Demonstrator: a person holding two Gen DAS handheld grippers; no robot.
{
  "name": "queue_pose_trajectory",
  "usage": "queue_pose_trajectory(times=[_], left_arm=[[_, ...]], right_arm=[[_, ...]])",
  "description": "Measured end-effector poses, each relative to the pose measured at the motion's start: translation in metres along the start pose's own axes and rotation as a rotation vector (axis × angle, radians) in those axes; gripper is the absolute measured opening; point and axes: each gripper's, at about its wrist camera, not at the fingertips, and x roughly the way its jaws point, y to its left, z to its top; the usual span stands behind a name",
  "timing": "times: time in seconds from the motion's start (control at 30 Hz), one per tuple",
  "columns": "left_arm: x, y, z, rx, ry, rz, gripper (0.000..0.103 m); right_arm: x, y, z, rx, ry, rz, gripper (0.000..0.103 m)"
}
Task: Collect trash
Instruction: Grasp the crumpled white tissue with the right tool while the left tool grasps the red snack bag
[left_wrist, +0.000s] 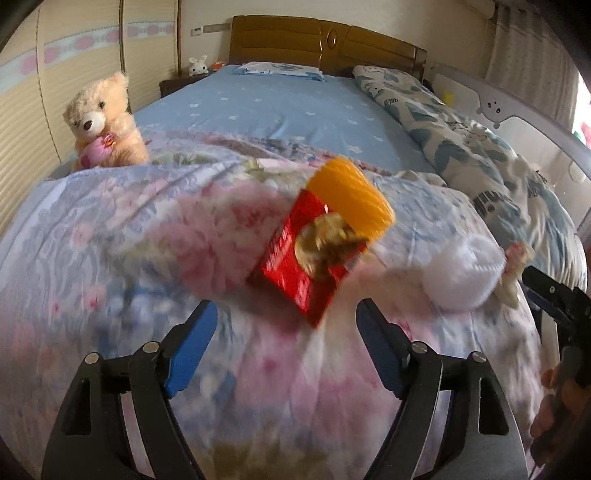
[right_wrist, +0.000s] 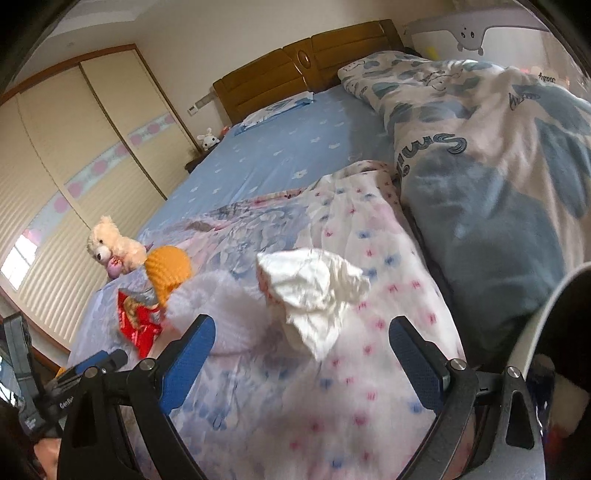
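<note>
Red snack wrapper (left_wrist: 306, 266) sits mid-frame ahead of the wide-open, empty left gripper (left_wrist: 286, 343); right gripper (right_wrist: 301, 358) gapes empty below the crumpled tissue (right_wrist: 314, 291).

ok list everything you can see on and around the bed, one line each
red snack wrapper: one, red with a food picture, on the floral quilt ahead of the left gripper
orange knitted item: one, orange, touching the wrapper's far end
crumpled tissue: one, white, on the quilt ahead of the right gripper
fluffy white item: one, right of the wrapper
floral quilt: one, pink and blue
teddy bear: one, cream, left edge of the bed
leaf-print blanket: one, blue and white, right side
headboard: one, brown wood
left gripper: open, empty
right gripper: open, empty
</note>
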Motion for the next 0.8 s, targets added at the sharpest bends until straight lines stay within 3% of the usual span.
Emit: queue_pose_trajectory(times=[0.1,0.17,0.2,0.27,0.37,0.53,0.8], left_arm=[[0.011,0.001,0.009,0.007,-0.010,-0.005,0.079],[0.016,0.000,0.012,0.015,-0.015,-0.017,0.076],[0.018,-0.001,0.013,0.019,-0.015,-0.028,0.062],[0.023,-0.005,0.014,0.035,0.005,-0.045,0.048],[0.024,-0.013,0.012,0.064,0.008,-0.056,0.016],[0.015,-0.016,0.004,0.083,-0.002,-0.051,0.009],[-0.017,-0.015,-0.022,0.052,-0.017,-0.087,0.003]], right_arm=[[0.011,-0.004,0.005,0.013,0.009,-0.005,0.095],[0.015,-0.006,0.007,0.021,0.009,-0.014,0.089],[0.016,-0.007,0.008,0.024,0.009,-0.016,0.085],[0.021,-0.009,0.008,0.034,0.022,-0.022,0.056],[0.025,-0.011,0.006,0.035,0.043,-0.007,0.037],[0.015,-0.006,0.001,0.007,0.023,-0.013,0.027],[-0.017,-0.006,-0.013,0.027,-0.008,0.022,0.026]])
